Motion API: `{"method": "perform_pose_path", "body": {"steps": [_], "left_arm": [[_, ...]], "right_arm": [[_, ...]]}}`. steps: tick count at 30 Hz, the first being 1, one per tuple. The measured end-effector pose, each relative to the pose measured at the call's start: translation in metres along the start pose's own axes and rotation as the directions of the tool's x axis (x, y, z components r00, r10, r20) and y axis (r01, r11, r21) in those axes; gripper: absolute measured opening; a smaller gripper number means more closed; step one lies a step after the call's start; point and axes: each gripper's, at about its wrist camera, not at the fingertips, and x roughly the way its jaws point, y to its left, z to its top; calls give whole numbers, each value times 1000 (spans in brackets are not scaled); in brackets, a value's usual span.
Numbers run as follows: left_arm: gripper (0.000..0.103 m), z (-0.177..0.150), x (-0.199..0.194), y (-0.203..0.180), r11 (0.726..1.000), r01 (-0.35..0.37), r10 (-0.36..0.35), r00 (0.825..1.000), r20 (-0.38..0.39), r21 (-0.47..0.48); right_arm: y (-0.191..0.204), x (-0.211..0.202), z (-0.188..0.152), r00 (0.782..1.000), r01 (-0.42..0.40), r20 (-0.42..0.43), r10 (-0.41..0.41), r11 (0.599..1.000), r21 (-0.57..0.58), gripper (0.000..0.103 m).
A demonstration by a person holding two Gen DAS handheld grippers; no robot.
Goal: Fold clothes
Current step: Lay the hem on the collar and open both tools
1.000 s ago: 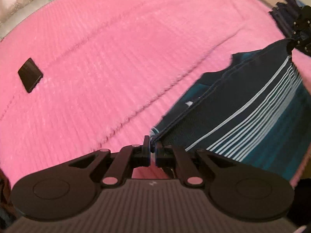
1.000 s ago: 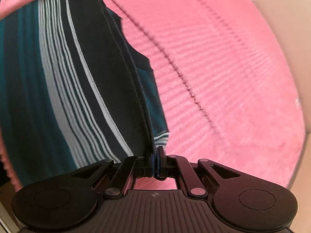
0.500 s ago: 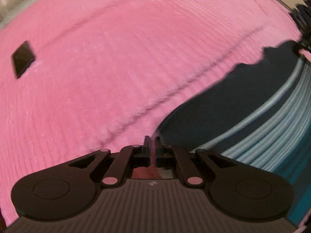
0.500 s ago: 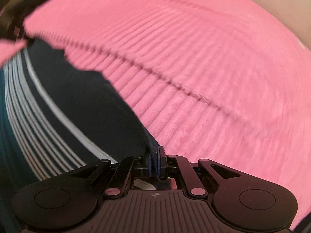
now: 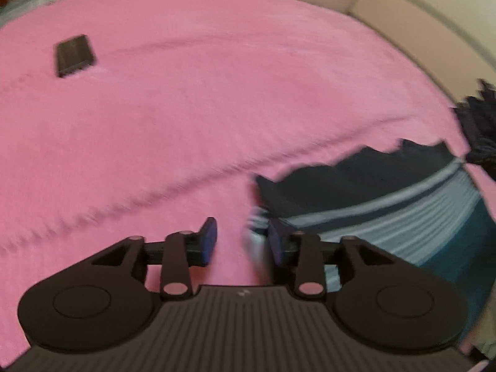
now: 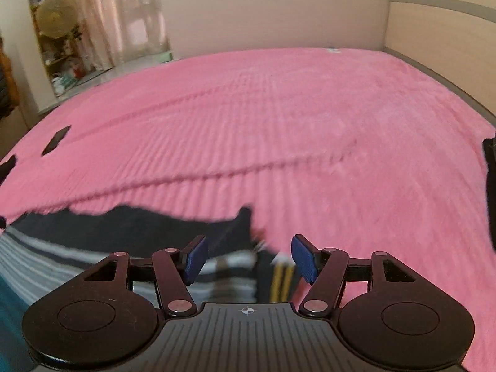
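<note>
Releasing the striped shirt [image 5: 387, 198] onto the pink bedspread [image 5: 217, 108]: the left gripper [image 5: 241, 238] has its jaws opening, with a gap showing and only the cloth's blurred corner beside its right pad. The right gripper [image 6: 246, 259] has its jaws opening too, spread wider, shirt corner lying under and between the pads but not pinched. The shirt lies spread along the near edge of the bed, dark band away from the cameras, white stripes then teal nearer. Judging progress: garment laid out flat, no fold visible yet, so folding and smoothing are all left. Far edge looks ragged, partly motion blur. Around: a dark flat rectangular object [image 5: 74, 55] well apart on the bedspread to the left, a dark pile of cloth [image 5: 480, 130] at the right edge near the shirt, a headboard [image 6: 440, 28] behind. Nothing lies on the shirt; the pile could crowd a fold on that side.
</note>
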Motion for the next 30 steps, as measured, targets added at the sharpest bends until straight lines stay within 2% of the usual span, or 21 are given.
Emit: {"method": "perform_pose_path", "body": {"steps": [2,4,7,9,11,14,15,16,18,21,23,28,30], "left_arm": [[36,-9,0,-8,999,39,-39,999,26,-3],[40,-18,4,-15,998,66,-66,997,45,7],[45,-27,6,-23,997,10,-15,998,66,76],[44,-32,-1,-26,995,-30,22,995,95,90],[38,-40,-16,-27,993,-74,62,989,133,94],[39,-59,-52,-30,994,-73,58,982,178,78],[39,-69,-66,-34,997,-57,46,983,180,60],[40,-79,-80,-37,998,-38,29,983,181,46],[43,-103,-106,-50,998,2,-14,982,187,67],[54,-139,-134,-67,992,23,-47,979,198,121],[61,-159,-142,-77,989,36,-63,980,187,147],[60,-191,-129,-102,978,83,-109,986,130,190],[53,-195,-121,-107,977,95,-118,986,114,191]], "right_arm": [[5,6,-16,1000,7,2,-6,1000,-30,63],[7,12,-28,998,58,12,-58,997,-46,63],[15,7,-37,984,160,92,-153,984,-74,63],[23,-5,-42,971,198,151,-184,976,-84,63],[37,-27,-49,966,178,208,-153,978,-105,63],[62,-74,-68,958,137,273,-92,979,-148,64],[70,-90,-77,956,123,283,-76,980,-154,69],[76,-102,-87,959,110,277,-66,983,-145,83],[83,-124,-110,963,73,265,-41,991,-109,90],[82,-154,-143,971,28,238,-16,999,-45,90],[72,-168,-162,977,15,213,-24,999,45,90],[41,-189,-195,984,-44,177,-13,949,314,90],[34,-191,-197,982,-67,190,-7,924,378,90]]}}
